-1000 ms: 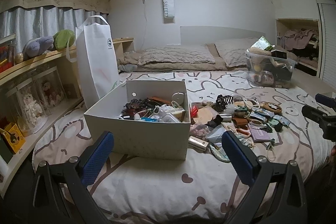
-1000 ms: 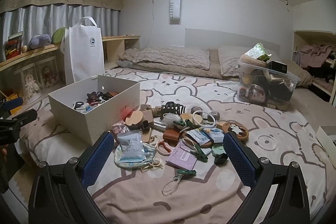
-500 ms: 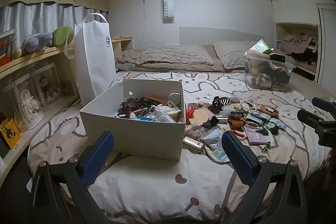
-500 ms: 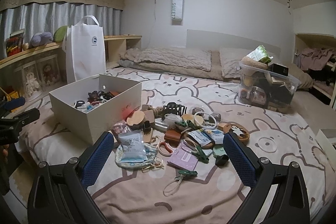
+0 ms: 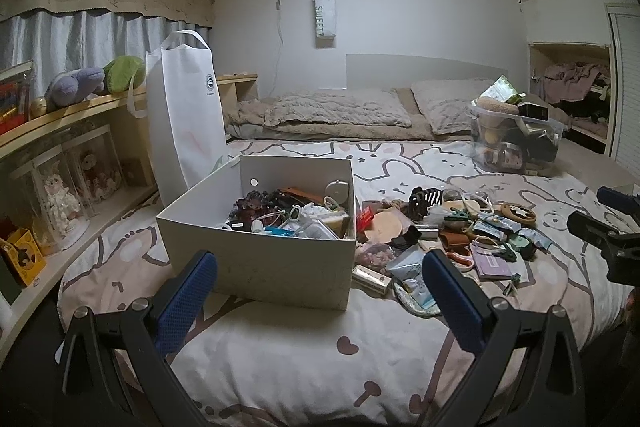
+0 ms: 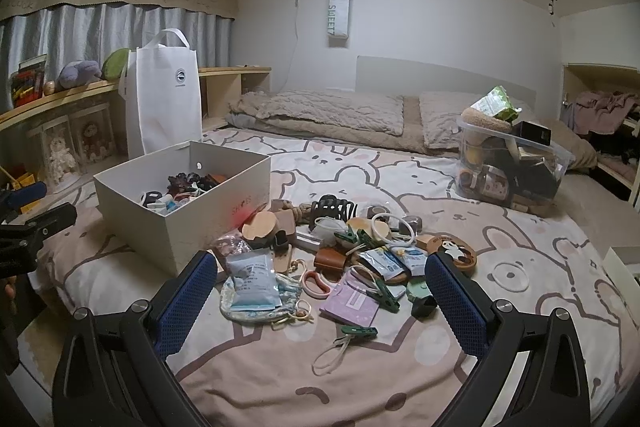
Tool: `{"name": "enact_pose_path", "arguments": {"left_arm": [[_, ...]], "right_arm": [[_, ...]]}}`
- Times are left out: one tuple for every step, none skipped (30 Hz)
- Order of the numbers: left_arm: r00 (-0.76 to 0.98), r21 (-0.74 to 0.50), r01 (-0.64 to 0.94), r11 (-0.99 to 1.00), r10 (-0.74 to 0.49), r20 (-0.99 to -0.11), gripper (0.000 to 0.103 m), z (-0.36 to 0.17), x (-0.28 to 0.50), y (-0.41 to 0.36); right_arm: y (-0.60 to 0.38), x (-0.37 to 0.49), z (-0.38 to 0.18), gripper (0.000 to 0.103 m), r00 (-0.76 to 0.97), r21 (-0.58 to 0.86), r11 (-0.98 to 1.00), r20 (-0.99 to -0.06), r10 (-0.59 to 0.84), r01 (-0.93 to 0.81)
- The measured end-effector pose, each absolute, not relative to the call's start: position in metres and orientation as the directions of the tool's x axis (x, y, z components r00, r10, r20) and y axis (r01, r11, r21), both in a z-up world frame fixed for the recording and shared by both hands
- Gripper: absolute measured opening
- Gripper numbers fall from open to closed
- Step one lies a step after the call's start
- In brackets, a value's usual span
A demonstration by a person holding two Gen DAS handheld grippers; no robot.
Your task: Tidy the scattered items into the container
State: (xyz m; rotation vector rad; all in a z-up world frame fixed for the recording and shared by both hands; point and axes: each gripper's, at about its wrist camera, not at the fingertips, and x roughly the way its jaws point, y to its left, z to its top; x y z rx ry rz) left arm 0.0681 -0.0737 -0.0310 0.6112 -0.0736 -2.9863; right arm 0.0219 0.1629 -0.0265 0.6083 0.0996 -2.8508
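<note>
- One white box [image 5: 260,263] stands on the bed [image 5: 304,359], partly filled with small items; a second container, a clear bin [image 6: 512,167], sits well apart near the pillows.
- The scattered items [image 6: 340,259] lie in one heap just beside the box's right side: one black claw clip [image 6: 334,210], at least three green pegs, one purple card [image 6: 351,303], one blue packet [image 6: 253,281] (exact total of small things cannot be told).
- Left gripper [image 5: 320,303]: jaws wide open, empty, held before the box's near wall; right gripper [image 6: 320,303]: jaws likewise spread, empty, above the heap's near edge.
- Bare bedspread lies in front of the heap and between heap and bin; one white bag [image 5: 186,107] stands behind the box.
</note>
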Motion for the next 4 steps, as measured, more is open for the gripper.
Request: {"name": "enact_pose_path", "arguments": {"left_arm": [[-0.916,0.072,0.083,-0.994,-0.104,-0.388,0.103,-0.0309,0.0682,-0.0728],[-0.916,0.077,0.082,-0.994,-0.105,-0.388,0.103,-0.0310,0.0681,-0.0719],[-0.915,0.081,0.080,-0.994,-0.105,-0.389,0.103,-0.0312,0.0677,-0.0715],[-0.915,0.080,0.077,-0.994,-0.103,-0.390,0.103,-0.0312,0.0670,-0.0712]], "right_arm": [[0.1627,0.0216,-0.0265,0.103,-0.888,-0.018,-0.972,-0.411,-0.206,0.234],[0.1629,0.0214,-0.0266,0.103,-0.888,-0.018,-0.972,-0.411,-0.206,0.234],[0.1630,0.0213,-0.0267,0.103,-0.888,-0.018,-0.972,-0.412,-0.206,0.234],[0.1628,0.0211,-0.0267,0.103,-0.887,-0.018,-0.972,-0.413,-0.206,0.234]]}}
